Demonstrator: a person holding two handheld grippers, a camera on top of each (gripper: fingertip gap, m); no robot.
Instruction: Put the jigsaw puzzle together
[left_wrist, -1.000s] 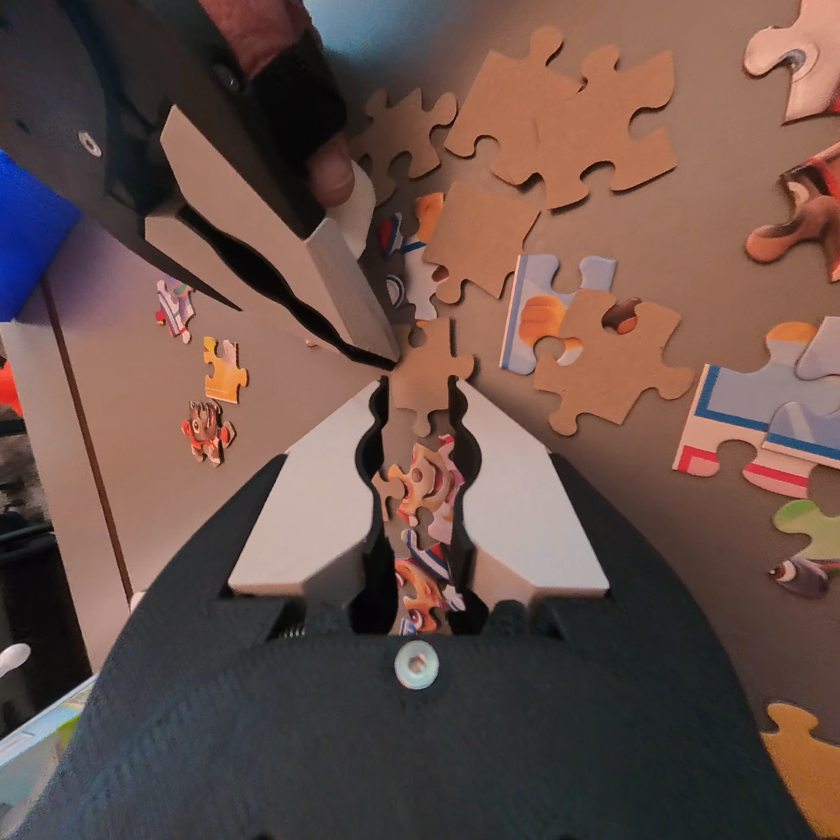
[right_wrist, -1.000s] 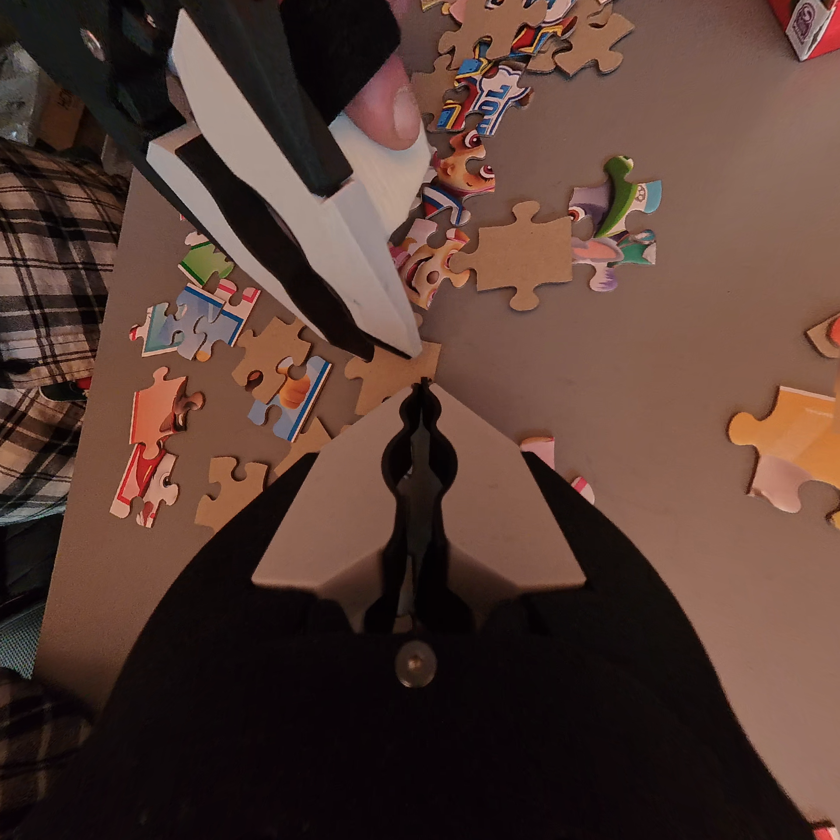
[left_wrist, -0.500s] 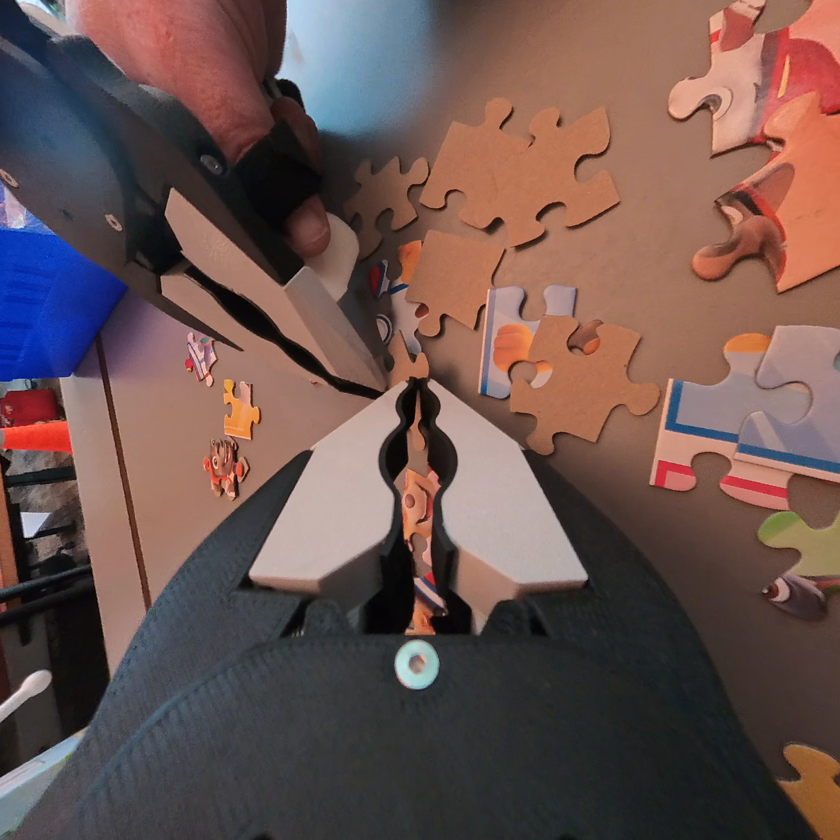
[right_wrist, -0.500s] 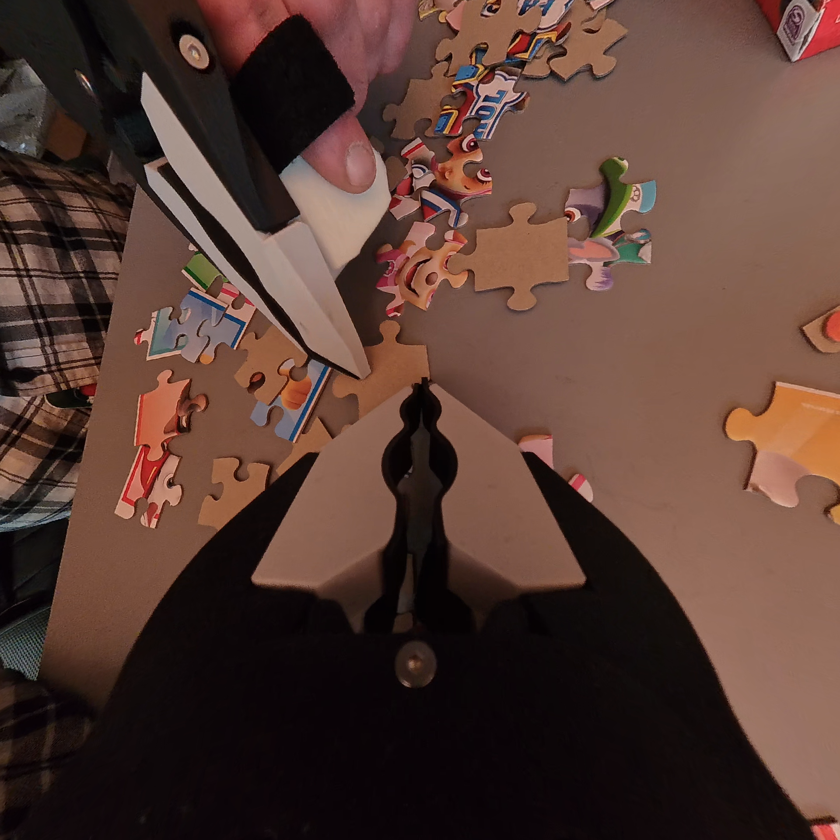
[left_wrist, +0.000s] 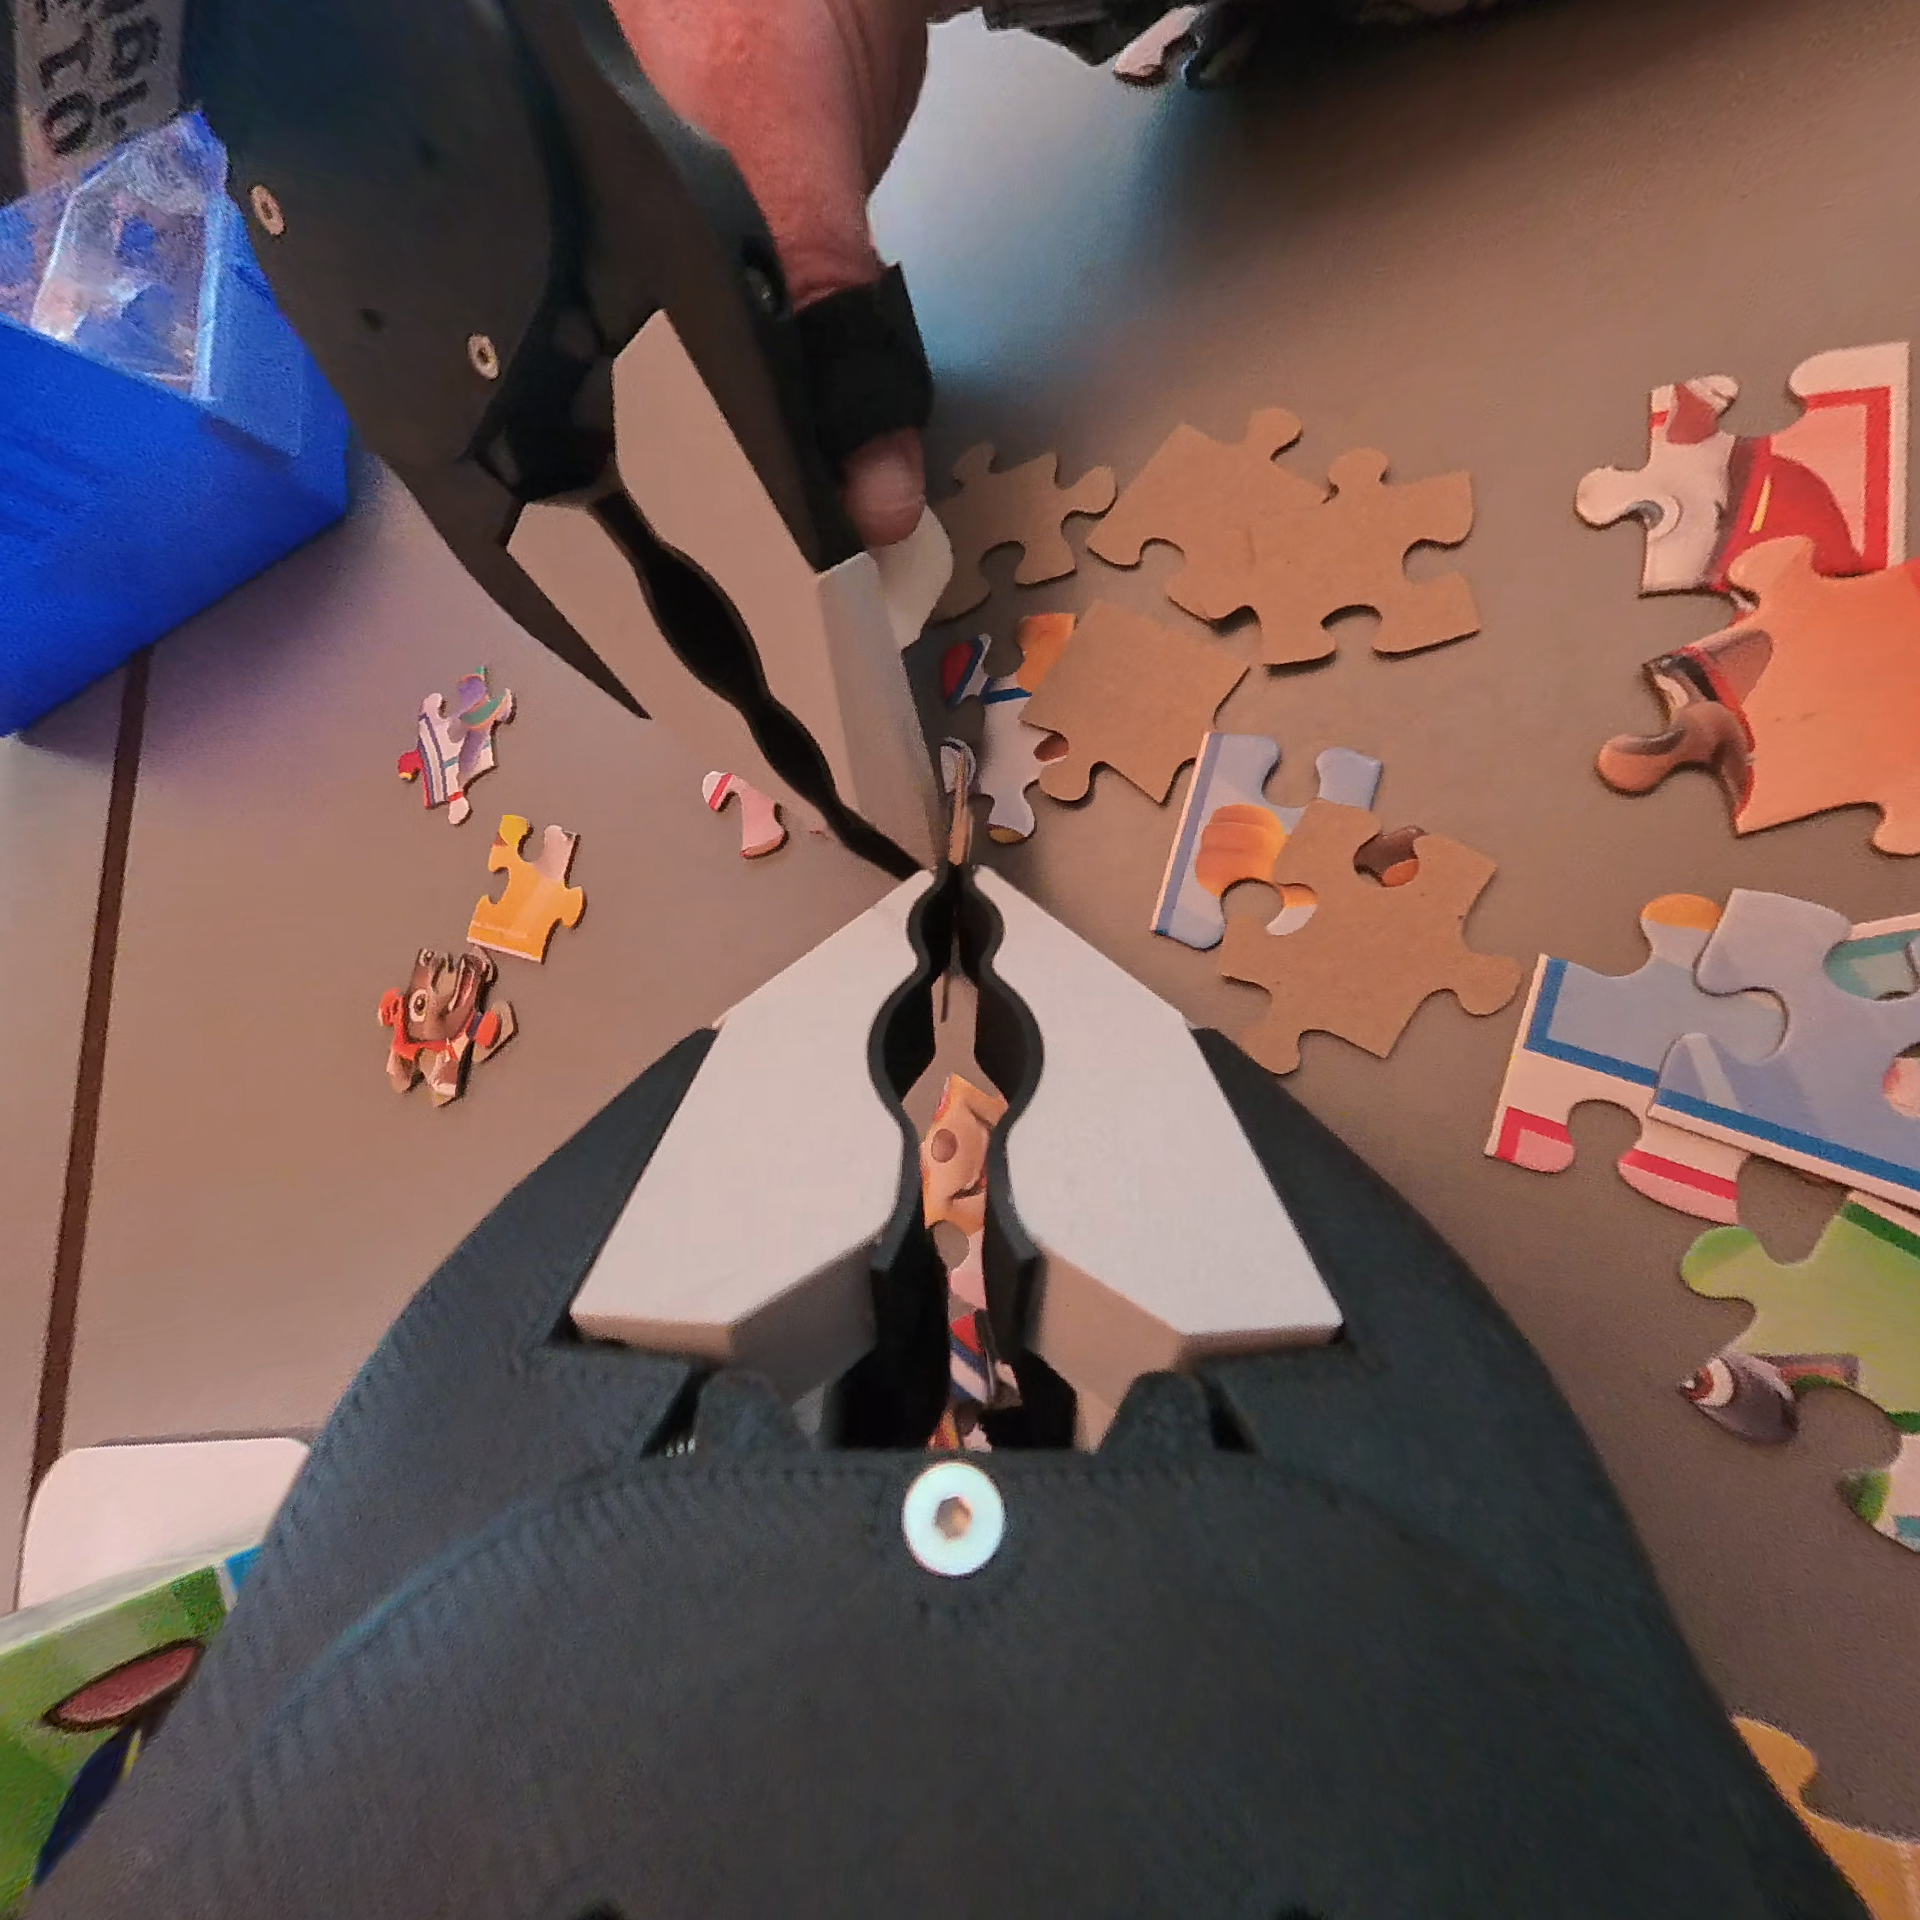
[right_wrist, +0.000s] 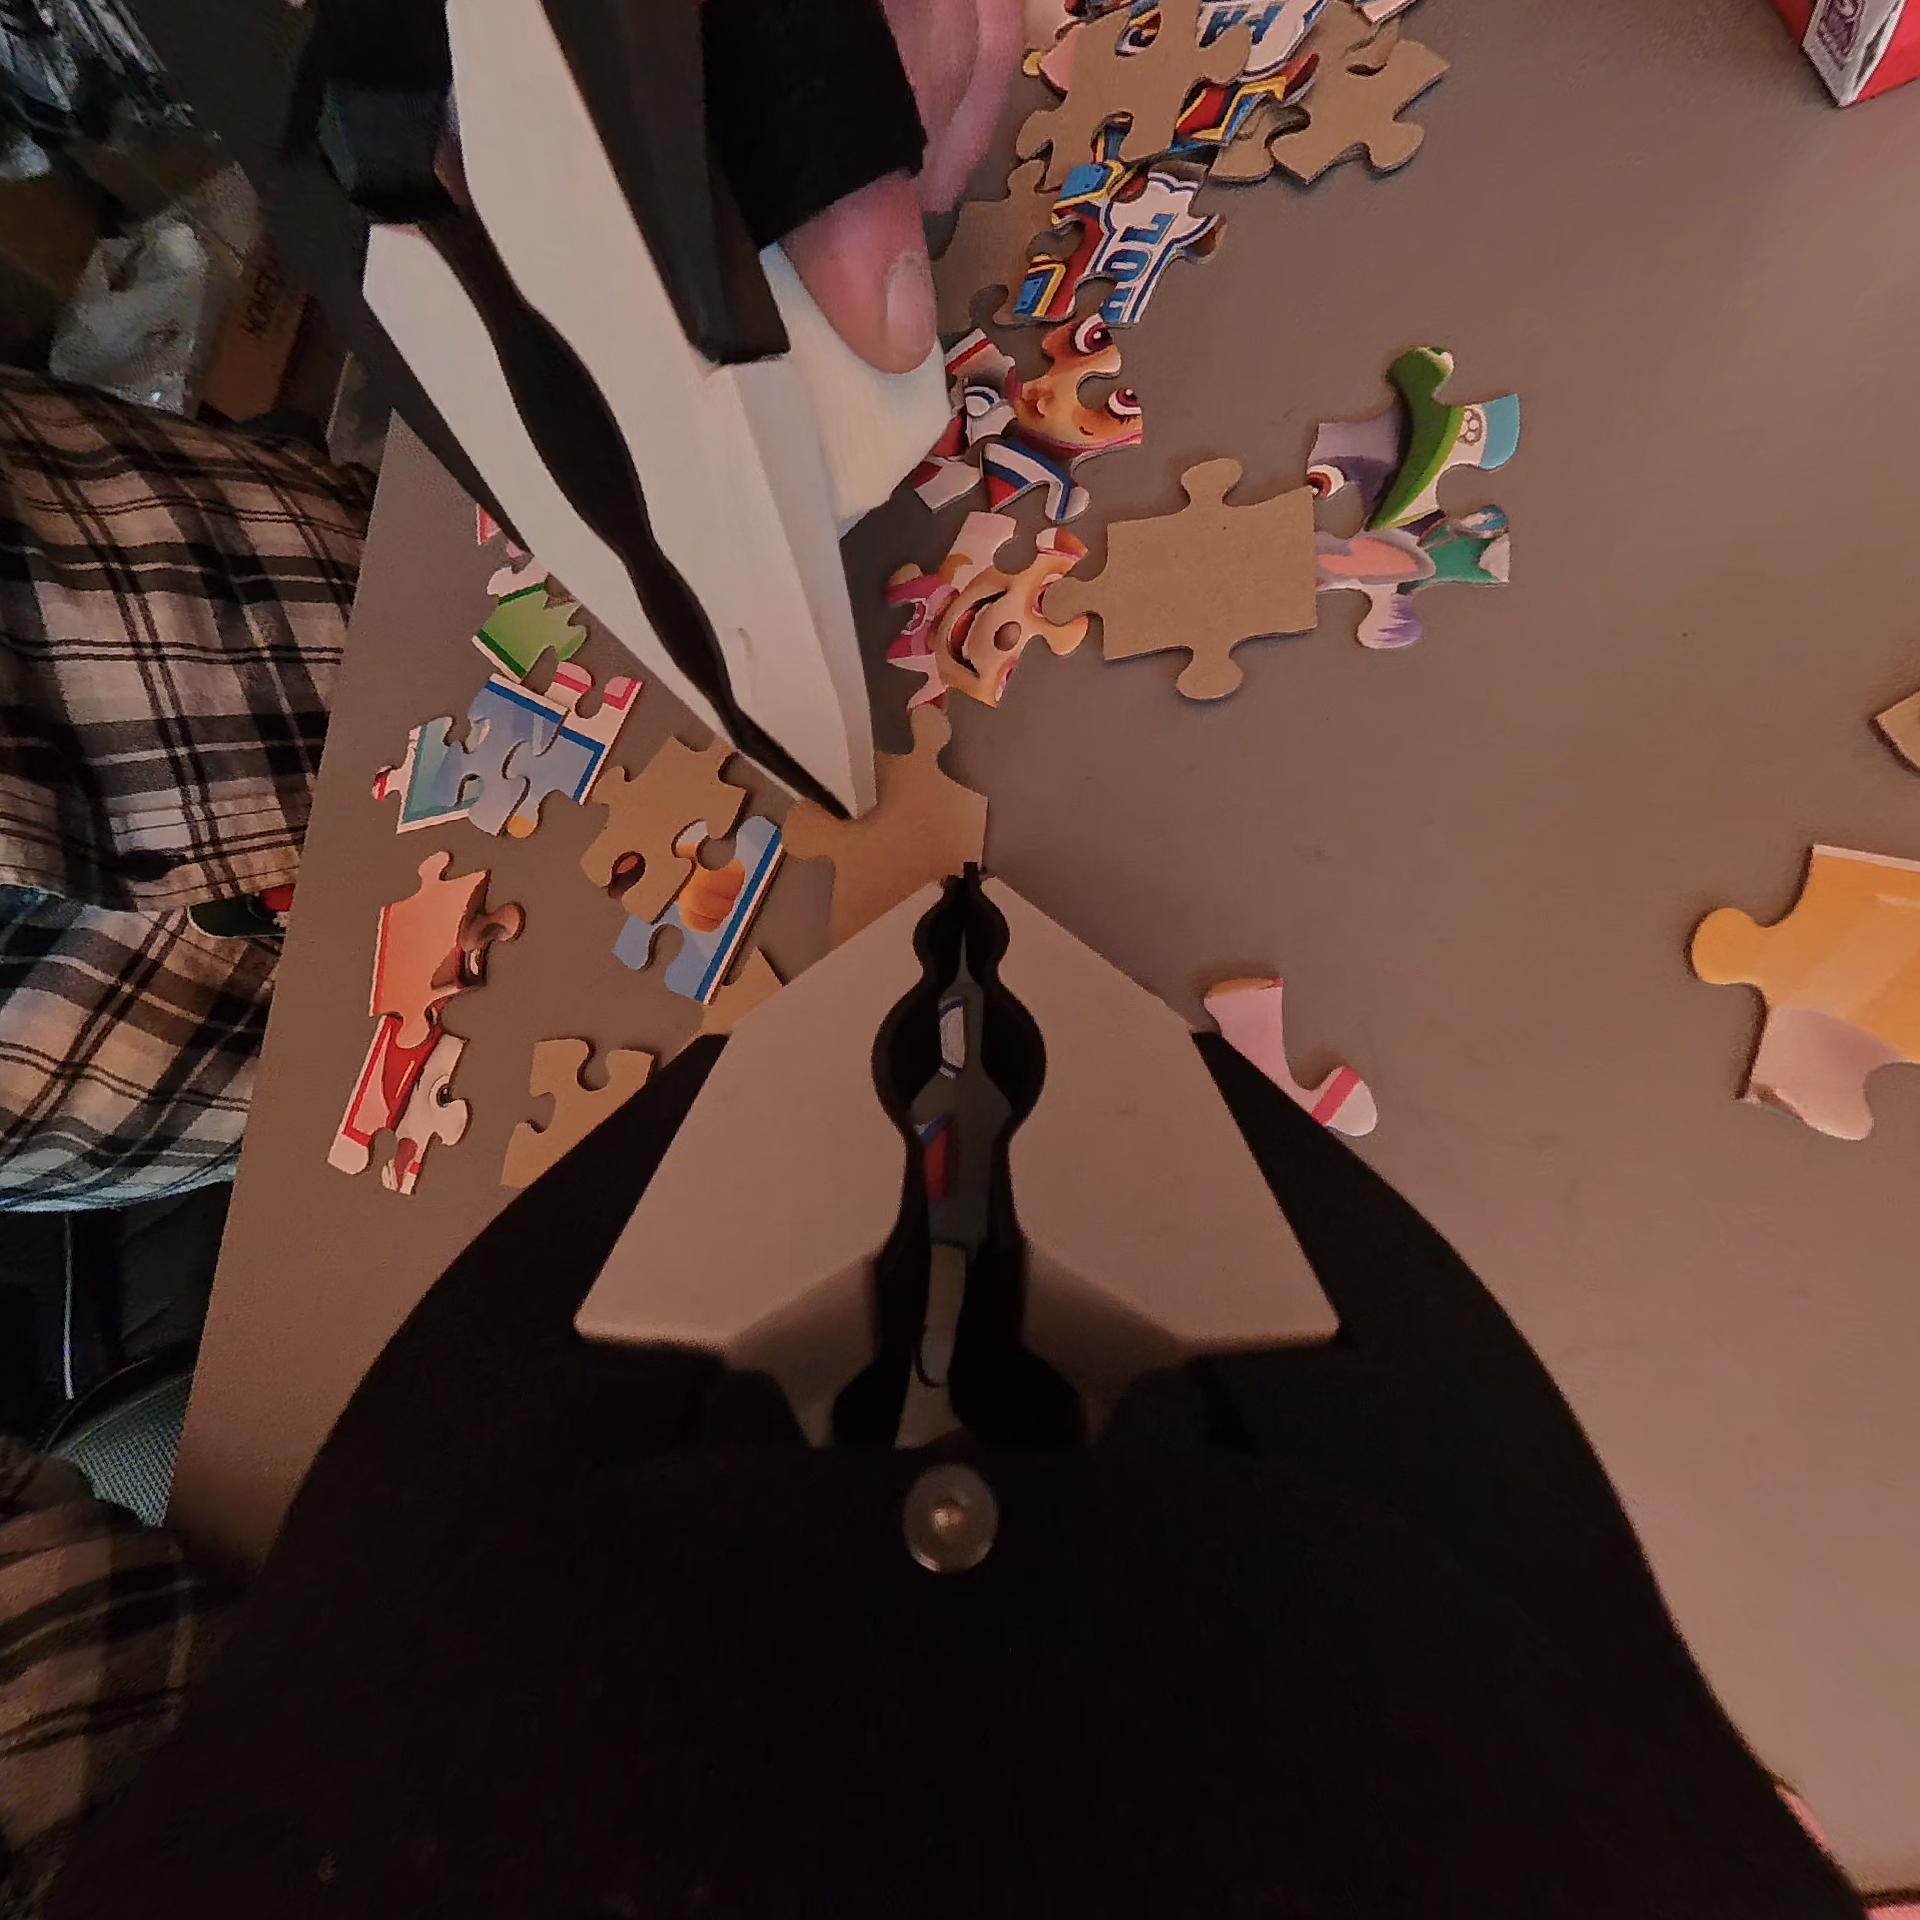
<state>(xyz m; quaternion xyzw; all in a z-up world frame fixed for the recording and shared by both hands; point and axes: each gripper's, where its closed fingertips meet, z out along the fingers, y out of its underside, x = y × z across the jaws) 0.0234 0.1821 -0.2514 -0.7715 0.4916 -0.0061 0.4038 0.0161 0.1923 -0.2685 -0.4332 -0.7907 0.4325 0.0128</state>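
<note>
A puzzle piece (right_wrist: 914, 831) shows its brown cardboard back in the right wrist view. In the left wrist view the same piece (left_wrist: 956, 800) is seen edge-on. My left gripper (left_wrist: 951, 883) is shut on it. The left gripper also shows in the right wrist view (right_wrist: 847, 805), coming in from the upper left. My right gripper (right_wrist: 966, 881) is shut with its tips at the piece's corner. It comes in from the upper left in the left wrist view (left_wrist: 909, 862). The two grippers meet tip to tip above the grey table (right_wrist: 1351, 935).
Loose pieces lie around: brown-backed ones (left_wrist: 1288, 540), joined blue ones (left_wrist: 1714, 1049), an orange cluster (left_wrist: 1818, 686), a face piece (right_wrist: 987, 613). A blue bin (left_wrist: 135, 499) and a green box (left_wrist: 94, 1662) stand left. A plaid sleeve (right_wrist: 156, 727) lies beyond the table edge. The grippers are tip to tip, or close to it.
My left jaws went from open around the brown piece to shut on it. The piece turned from face-on to edge-on in the left wrist view. The right gripper stayed shut.
</note>
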